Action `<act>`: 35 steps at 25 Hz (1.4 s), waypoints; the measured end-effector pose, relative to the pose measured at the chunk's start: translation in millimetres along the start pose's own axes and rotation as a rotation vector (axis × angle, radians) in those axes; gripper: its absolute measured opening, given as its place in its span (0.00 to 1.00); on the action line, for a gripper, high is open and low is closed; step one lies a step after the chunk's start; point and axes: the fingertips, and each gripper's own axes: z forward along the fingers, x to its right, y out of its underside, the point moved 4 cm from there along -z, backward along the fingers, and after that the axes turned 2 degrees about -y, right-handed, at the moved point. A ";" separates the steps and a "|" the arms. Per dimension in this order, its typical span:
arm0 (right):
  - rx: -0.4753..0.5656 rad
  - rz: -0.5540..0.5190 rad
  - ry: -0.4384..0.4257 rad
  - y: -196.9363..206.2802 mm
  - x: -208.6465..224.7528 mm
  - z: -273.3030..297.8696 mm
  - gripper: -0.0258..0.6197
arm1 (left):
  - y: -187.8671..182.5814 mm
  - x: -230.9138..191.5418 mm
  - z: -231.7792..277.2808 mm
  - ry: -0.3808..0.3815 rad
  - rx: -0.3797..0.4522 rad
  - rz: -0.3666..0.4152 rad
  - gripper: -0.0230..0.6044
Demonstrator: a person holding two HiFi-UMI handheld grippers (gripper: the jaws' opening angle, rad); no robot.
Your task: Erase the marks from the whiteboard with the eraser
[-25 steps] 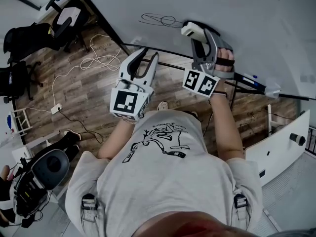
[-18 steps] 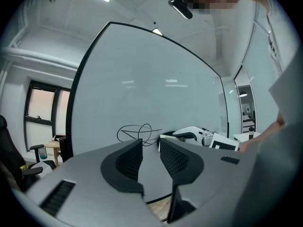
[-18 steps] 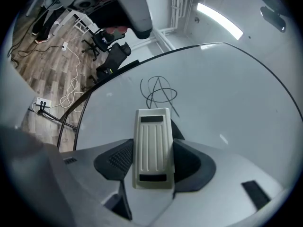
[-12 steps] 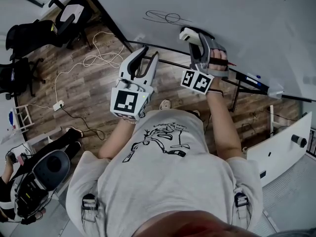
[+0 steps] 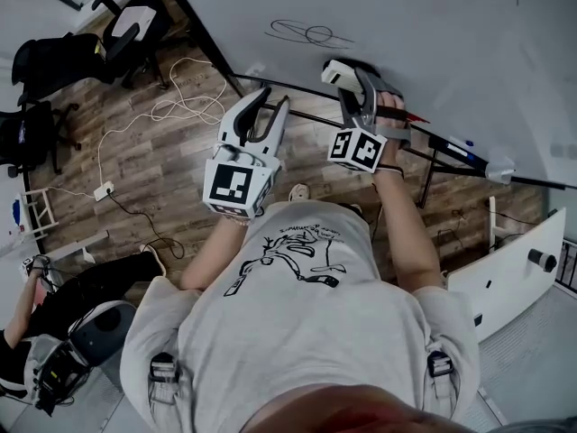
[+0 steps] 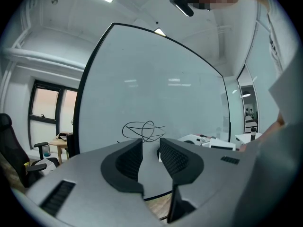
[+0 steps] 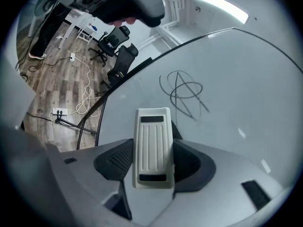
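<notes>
The whiteboard (image 5: pixel 433 34) carries one black scribble (image 5: pixel 306 34), which also shows in the left gripper view (image 6: pixel 144 130) and the right gripper view (image 7: pixel 184 93). My right gripper (image 5: pixel 353 79) is shut on the white ribbed eraser (image 5: pixel 338 70), just below and right of the scribble. In its own view the eraser (image 7: pixel 152 145) stands upright between the jaws of the right gripper (image 7: pixel 152 160), a short way short of the marks. My left gripper (image 5: pixel 273 99) hovers lower left, off the board. Its jaws (image 6: pixel 150 148) are open and hold nothing.
A tray rail with markers (image 5: pixel 455 142) runs along the board's lower edge. Office chairs (image 5: pixel 126 25) and loose cables (image 5: pixel 180 106) lie on the wooden floor at left. A seated person (image 5: pixel 54 305) is at lower left, and a white desk (image 5: pixel 514 260) at right.
My right gripper has come down and drifted left with the eraser, ending lower beside the scribble. The left gripper has stayed where it was.
</notes>
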 end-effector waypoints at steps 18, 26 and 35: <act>0.154 0.020 0.241 -82.5 152.0 -65.8 0.44 | -2.4 -11.6 -3.7 -0.028 0.011 -0.011 0.23; 0.124 0.012 0.264 -82.7 154.6 -54.6 0.44 | 2.5 -18.5 -4.5 -0.046 0.002 -0.031 0.23; 0.125 -0.014 0.290 -81.6 143.0 -44.7 0.44 | 5.1 -23.8 0.7 -0.050 0.001 -0.037 0.23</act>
